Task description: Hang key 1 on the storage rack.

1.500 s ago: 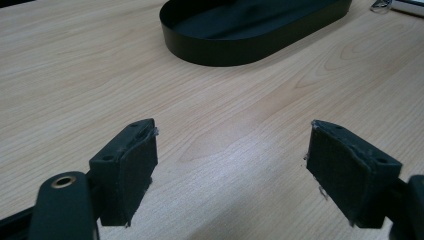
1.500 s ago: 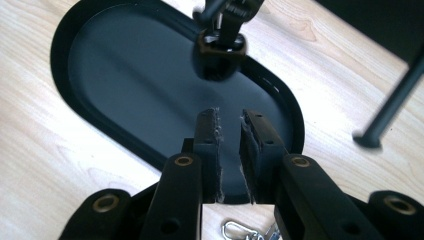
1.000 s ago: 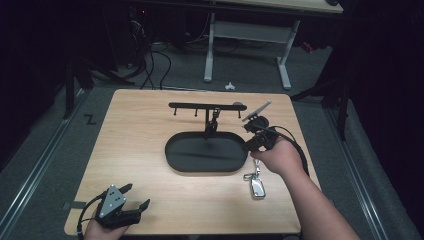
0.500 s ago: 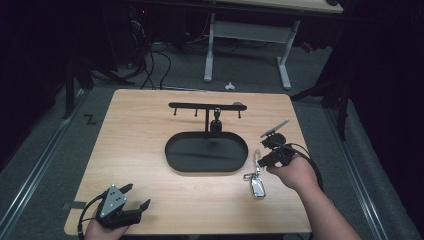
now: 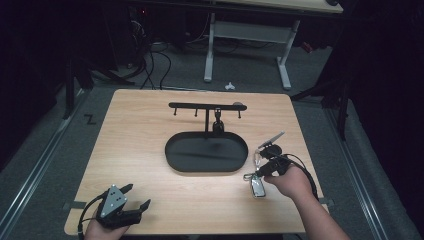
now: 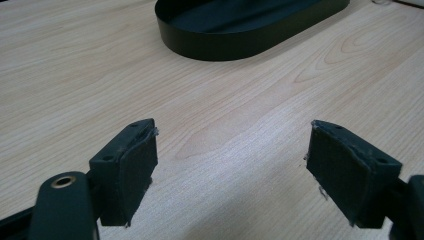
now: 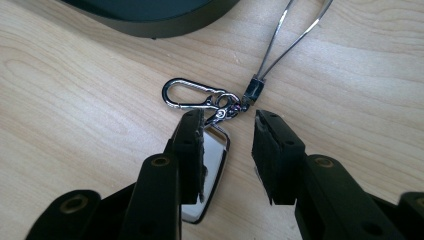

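Over the last second the right gripper (image 5: 261,167) has drawn back from the far side of the black oval tray (image 5: 175,161), near the stand's post, to the bare wood at the tray's right near corner, where it now sits low over the key fob (image 5: 258,187). The left gripper (image 5: 131,206) has kept its place at the near left corner of the table (image 5: 140,115), and the fob has not moved.

In the right gripper view, the right gripper (image 7: 227,150) has its jaws parted by a narrow gap, clasping nothing. The left pad lies over the left part of the shiny fob (image 7: 212,160); whether it touches the metal I cannot tell. The right pad is clear of it, over bare wood. Just beyond the pads lie a silver carabiner clip (image 7: 187,93) and a thin wire loop (image 7: 295,35), both joined to the fob's top (the loop runs off toward the far right).

The left gripper (image 6: 230,165) is spread wide and empty over the wood, with the tray (image 6: 235,47) beyond it.

On the tray's far side stands a black hook rack (image 5: 206,106), a small dark item (image 5: 218,125) hanging from it.
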A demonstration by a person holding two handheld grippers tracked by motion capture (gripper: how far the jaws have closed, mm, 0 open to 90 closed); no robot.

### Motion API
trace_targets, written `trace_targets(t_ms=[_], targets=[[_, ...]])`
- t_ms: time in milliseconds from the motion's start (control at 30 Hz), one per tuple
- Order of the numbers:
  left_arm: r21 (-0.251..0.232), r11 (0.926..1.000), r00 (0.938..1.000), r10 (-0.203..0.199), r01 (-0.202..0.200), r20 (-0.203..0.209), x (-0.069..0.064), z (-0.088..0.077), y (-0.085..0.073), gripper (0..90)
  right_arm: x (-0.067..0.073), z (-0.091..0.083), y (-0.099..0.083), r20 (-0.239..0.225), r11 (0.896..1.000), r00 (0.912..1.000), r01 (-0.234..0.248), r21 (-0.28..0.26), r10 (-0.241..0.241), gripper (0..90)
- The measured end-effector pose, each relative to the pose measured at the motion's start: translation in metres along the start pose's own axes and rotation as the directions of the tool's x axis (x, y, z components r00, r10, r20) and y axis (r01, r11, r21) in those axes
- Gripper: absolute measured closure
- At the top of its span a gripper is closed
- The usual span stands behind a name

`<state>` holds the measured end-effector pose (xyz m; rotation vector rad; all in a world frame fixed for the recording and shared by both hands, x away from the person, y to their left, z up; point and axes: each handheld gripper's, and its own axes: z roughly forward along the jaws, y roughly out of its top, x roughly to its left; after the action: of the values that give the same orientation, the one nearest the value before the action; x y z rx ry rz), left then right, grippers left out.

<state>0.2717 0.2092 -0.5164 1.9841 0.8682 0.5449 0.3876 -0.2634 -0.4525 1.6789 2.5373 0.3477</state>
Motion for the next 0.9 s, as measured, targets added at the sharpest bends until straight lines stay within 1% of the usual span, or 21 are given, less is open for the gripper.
trace_targets(t_ms=[33,67,100,133,200,233,267,367,400,467,500,533,567,600,633,667,700,733,833,867,900], targets=[[-0.002,1.0,1.0,-0.002,0.002,-0.001,0.0,0.0,0.0,20.7,0.001,0.001,0.001,0.011,1.0,0.9999,0.008,0.006,-0.008,66.6],[-0.001,1.0,1.0,-0.001,0.001,-0.001,0.001,0.0,0.0,20.7,0.005,0.004,0.002,-0.003,1.0,0.9997,0.023,0.005,-0.023,66.8],[-0.001,1.0,1.0,-0.001,0.001,-0.001,0.001,0.0,0.0,20.7,0.005,0.004,0.002,-0.003,1.0,0.9997,0.023,0.005,-0.023,66.8],[0.001,1.0,1.0,-0.002,0.002,0.001,0.001,0.0,0.0,20.7,0.01,0.005,0.003,-0.002,0.999,0.9987,0.051,0.009,-0.051,65.7],[0.001,1.0,1.0,-0.002,0.002,0.001,0.001,0.001,0.0,20.7,0.012,0.005,0.004,-0.001,0.998,0.998,0.063,0.011,-0.063,64.0],[-0.001,1.0,1.0,-0.002,0.002,0.0,0.0,0.001,0.0,20.7,0.015,0.006,0.005,-0.005,0.998,0.9976,0.069,0.006,-0.069,60.5],[0.003,1.0,1.0,0.001,-0.001,0.003,0.0,0.001,0.0,20.7,0.02,0.009,0.007,-0.006,0.996,0.9963,0.086,0.007,-0.085,52.8],[0.0,1.0,1.0,0.001,-0.001,0.001,0.0,0.0,0.0,20.7,0.025,0.015,0.011,-0.001,0.993,0.9929,0.119,0.006,-0.119,46.5],[0.0,1.0,1.0,0.0,0.0,0.001,0.0,0.0,0.0,20.7,0.027,0.018,0.013,0.008,0.991,0.9912,0.132,0.01,-0.132,45.7],[0.0,1.0,1.0,-0.002,0.002,0.0,0.001,0.0,0.0,20.7,0.029,0.021,0.014,0.012,0.991,0.9909,0.134,0.022,-0.134,44.9],[-0.002,1.0,1.0,-0.004,0.004,-0.001,0.001,0.0,-0.001,20.7,0.029,0.023,0.015,0.017,0.988,0.9884,0.151,0.021,-0.151,45.0],[-0.002,1.0,1.0,-0.005,0.005,0.0,0.001,0.0,-0.001,20.7,0.029,0.026,0.017,0.019,0.987,0.9873,0.157,0.03,-0.158,44.8],[-0.001,1.0,1.0,-0.005,0.005,0.0,0.001,0.0,-0.001,20.7,0.029,0.032,0.019,0.031,0.984,0.9846,0.17,0.055,-0.172,45.2],[-0.001,1.0,1.0,-0.005,0.005,0.0,0.001,0.0,-0.001,20.7,0.029,0.032,0.019,0.031,0.984,0.9846,0.17,0.055,-0.172,45.2],[-0.001,1.0,1.0,-0.006,0.006,-0.001,0.002,0.0,-0.001,20.7,0.027,0.035,0.02,0.036,0.98,0.9807,0.19,0.064,-0.192,47.4],[-0.001,1.0,1.0,-0.008,0.008,0.0,0.002,-0.001,-0.001,20.7,0.028,0.039,0.019,0.055,0.978,0.9793,0.189,0.091,-0.195,53.6],[-0.001,1.0,1.0,-0.008,0.008,0.0,0.002,-0.001,-0.001,20.7,0.028,0.039,0.019,0.055,0.978,0.9793,0.189,0.091,-0.195,53.6],[-0.001,1.0,1.0,-0.008,0.008,0.0,0.002,-0.001,-0.001,20.7,0.026,0.04,0.02,0.048,0.979,0.981,0.183,0.094,-0.188,61.5],[-0.001,1.0,1.0,-0.009,0.009,0.001,0.002,0.0,-0.001,20.7,0.026,0.039,0.02,0.054,0.979,0.9806,0.183,0.091,-0.188,62.7],[-0.001,1.0,1.0,-0.008,0.008,0.002,0.002,0.0,-0.001,20.7,0.026,0.039,0.02,0.05,0.98,0.9814,0.181,0.089,-0.185,68.2],[-0.001,1.0,1.0,-0.005,0.005,0.002,0.002,0.0,-0.001,20.7,0.026,0.038,0.02,0.046,0.98,0.9821,0.178,0.083,-0.183,80.7]])
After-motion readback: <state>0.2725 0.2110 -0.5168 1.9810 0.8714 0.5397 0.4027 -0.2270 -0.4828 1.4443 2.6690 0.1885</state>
